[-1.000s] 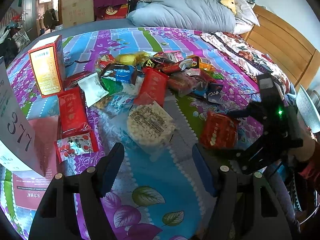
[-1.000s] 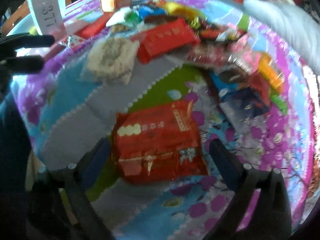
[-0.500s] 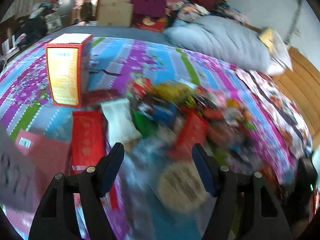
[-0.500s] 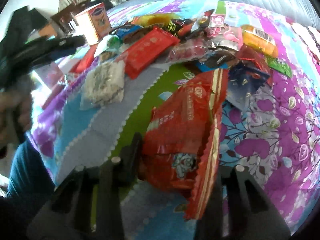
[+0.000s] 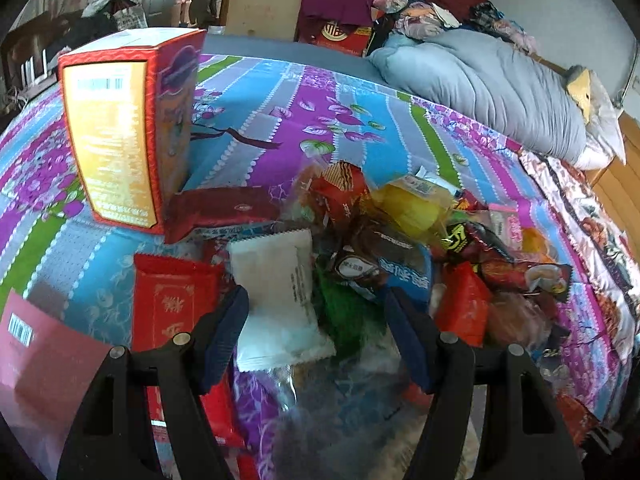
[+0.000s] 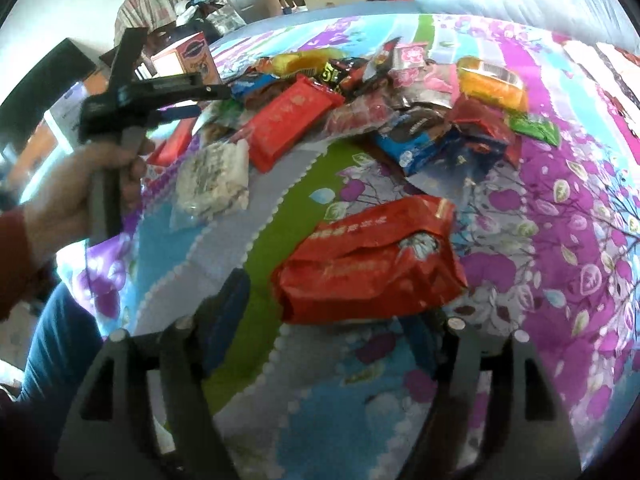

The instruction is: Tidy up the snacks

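Observation:
A heap of snack packets lies on a flowered bedspread [image 5: 280, 92]. My left gripper [image 5: 316, 328] is open, low over a white packet [image 5: 280, 280] and a green packet [image 5: 344, 312]. A red flat packet [image 5: 172, 300] lies left of it. My right gripper [image 6: 324, 320] is open just behind a red snack bag [image 6: 372, 260] that lies on the bedspread [image 6: 560, 240]; the bag hides the right fingertip. The left gripper [image 6: 188, 100] also shows in the right wrist view, held over the heap's left side.
A tall red and yellow box [image 5: 124, 128] stands at the left. A pink card [image 5: 44, 360] lies at the lower left. A grey duvet [image 5: 488, 80] lies at the far end. A round rice-cake packet [image 6: 212, 180] and a long red packet [image 6: 288, 120] lie between the grippers.
My left gripper moved forward and left, from the rice-cake packet to the white packet. My right gripper shut on the red bag, lifted it, then opened; the bag lies on the bedspread again.

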`<state>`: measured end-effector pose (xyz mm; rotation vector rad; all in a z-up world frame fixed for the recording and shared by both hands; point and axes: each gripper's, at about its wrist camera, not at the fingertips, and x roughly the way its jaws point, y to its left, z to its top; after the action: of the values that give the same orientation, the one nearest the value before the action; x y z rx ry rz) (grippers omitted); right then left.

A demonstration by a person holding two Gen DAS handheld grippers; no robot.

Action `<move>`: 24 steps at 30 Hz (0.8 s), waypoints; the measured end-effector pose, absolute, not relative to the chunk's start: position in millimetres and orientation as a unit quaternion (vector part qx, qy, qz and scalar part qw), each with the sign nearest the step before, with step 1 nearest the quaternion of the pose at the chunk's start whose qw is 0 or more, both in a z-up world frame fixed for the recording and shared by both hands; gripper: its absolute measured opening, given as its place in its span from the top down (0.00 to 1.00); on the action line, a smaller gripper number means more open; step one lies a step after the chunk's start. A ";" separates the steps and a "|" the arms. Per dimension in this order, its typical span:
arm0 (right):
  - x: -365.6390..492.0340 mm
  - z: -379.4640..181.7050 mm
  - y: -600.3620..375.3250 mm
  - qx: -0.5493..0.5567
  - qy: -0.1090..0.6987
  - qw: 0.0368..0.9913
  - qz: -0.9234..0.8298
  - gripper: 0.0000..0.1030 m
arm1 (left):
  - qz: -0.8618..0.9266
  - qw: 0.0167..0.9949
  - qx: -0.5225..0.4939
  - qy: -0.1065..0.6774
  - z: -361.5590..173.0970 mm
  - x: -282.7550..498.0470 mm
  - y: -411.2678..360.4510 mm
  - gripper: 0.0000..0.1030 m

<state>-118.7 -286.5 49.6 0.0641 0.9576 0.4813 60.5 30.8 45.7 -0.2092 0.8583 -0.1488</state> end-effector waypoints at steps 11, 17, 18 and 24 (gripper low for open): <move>-133.7 72.9 -290.4 0.047 0.441 0.866 0.230 0.29 | -0.087 0.904 -0.084 0.409 58.9 39.9 35.0 0.73; -134.3 84.9 -283.4 0.046 0.426 0.873 0.233 0.29 | -0.136 0.901 -0.070 0.406 72.9 -22.7 26.8 0.73; -134.6 85.4 -282.7 0.045 0.425 0.873 0.233 0.29 | -0.144 0.900 -0.068 0.406 73.9 -32.5 25.0 0.73; -136.3 85.8 -276.7 0.045 0.425 0.873 0.235 0.29 | -0.189 0.887 -0.026 0.420 61.0 -82.8 5.6 0.72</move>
<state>-136.3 -276.7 85.8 0.0945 0.8871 0.4905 -82.8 5.6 61.0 -0.0539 0.8724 -0.3937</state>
